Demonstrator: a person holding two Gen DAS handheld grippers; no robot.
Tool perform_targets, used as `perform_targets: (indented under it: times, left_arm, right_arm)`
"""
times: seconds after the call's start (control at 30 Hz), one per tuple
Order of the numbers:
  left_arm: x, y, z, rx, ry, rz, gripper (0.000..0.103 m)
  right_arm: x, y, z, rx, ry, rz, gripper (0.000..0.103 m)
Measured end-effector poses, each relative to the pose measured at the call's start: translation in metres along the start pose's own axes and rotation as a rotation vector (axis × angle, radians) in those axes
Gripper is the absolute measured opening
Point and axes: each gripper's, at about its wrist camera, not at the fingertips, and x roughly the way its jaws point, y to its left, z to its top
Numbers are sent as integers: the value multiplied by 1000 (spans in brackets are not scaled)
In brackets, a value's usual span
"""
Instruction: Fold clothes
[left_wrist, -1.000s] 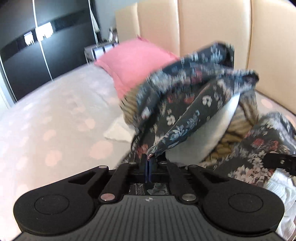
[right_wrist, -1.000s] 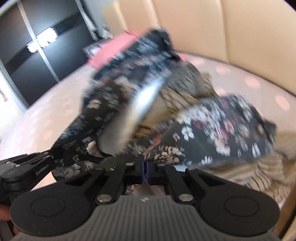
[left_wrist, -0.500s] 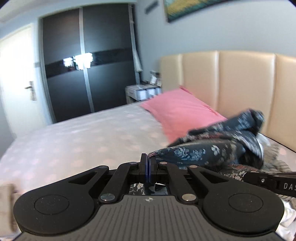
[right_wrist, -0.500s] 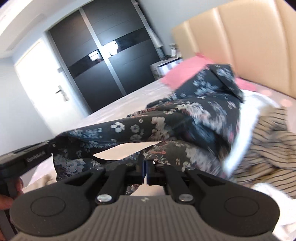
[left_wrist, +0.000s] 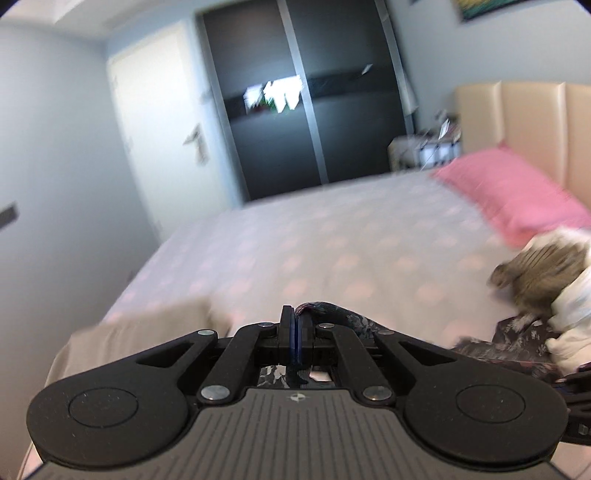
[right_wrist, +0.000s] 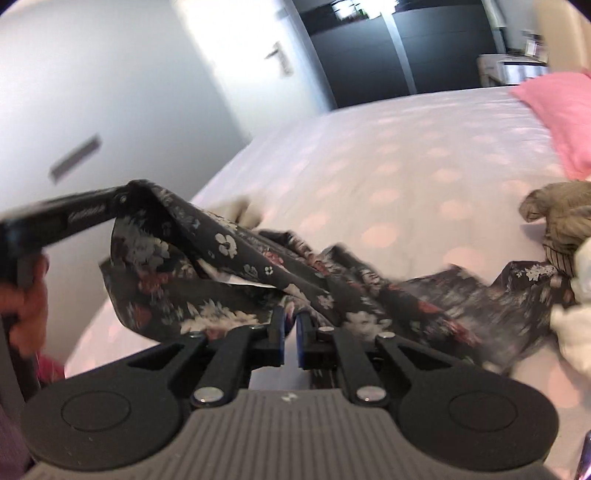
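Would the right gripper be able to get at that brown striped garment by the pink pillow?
Probably not right away: the right gripper has the floral garment at its nearly closed fingers, though bare bedsheet leads to the striped garment.

A home bedroom: bed (left_wrist: 332, 251), pink pillow (left_wrist: 517, 192), dark wardrobe (left_wrist: 306, 110).

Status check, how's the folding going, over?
Left gripper shut on floral garment. Right gripper slightly open behind it. Far end trails into clothes pile.

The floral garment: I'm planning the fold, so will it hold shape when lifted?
Probably not. The floral garment sags in loose folds below the left gripper, so it looks thin and floppy. Its far end trails on the bed, likely dragging.
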Motion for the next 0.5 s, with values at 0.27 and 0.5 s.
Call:
perform_targets:
  times: [0.27, 0.5]
  left_arm:
    - [6, 86, -44, -31, 128, 188, 0]
    - [35, 86, -72, 52, 270, 173, 0]
  right_arm:
    - [-2, 0, -14, -58, 24, -131, 41]
    - [-6, -105, -20, 168, 69, -399, 55]
